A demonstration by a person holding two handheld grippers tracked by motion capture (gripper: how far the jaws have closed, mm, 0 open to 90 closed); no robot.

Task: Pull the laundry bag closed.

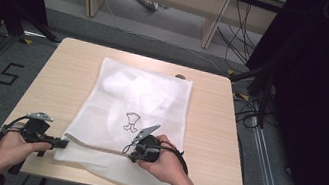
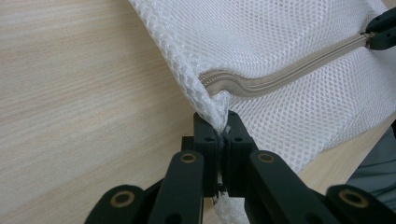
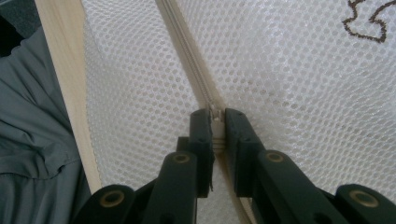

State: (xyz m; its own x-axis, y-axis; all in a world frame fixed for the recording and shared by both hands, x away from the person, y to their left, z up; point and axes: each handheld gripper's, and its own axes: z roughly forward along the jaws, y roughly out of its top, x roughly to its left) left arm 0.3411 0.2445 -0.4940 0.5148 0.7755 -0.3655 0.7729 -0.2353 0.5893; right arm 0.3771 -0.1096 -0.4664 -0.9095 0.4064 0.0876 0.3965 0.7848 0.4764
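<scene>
Pale wooden table [image 1: 68, 81]: mesh bag [image 1: 142, 104] corner is clamped by left gripper [image 2: 223, 128]; zipper pull [image 3: 215, 116] is pinched by right gripper [image 3: 215, 122], best drawn steadily along the taut zipper [image 2: 280, 74].

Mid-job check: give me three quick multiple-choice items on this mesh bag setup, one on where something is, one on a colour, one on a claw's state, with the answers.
1. Where does the left claw hold the mesh bag?
A. at its corner, by the zipper's end
B. at the far edge
C. on the printed mark

2. What colour is the small printed mark on the bag?
A. red
B. dark
C. green

3. What is the right claw doing?
A. open above the table
B. shut on the table edge
C. shut on the zipper pull

Answers:
1 A, the left gripper view shows mesh pinched between the jaws just below where the zipper ends.
2 B, the outline reads dark against white mesh in the high view.
3 C, the right gripper view shows the jaws closed on a small pull on the zipper line.
</scene>
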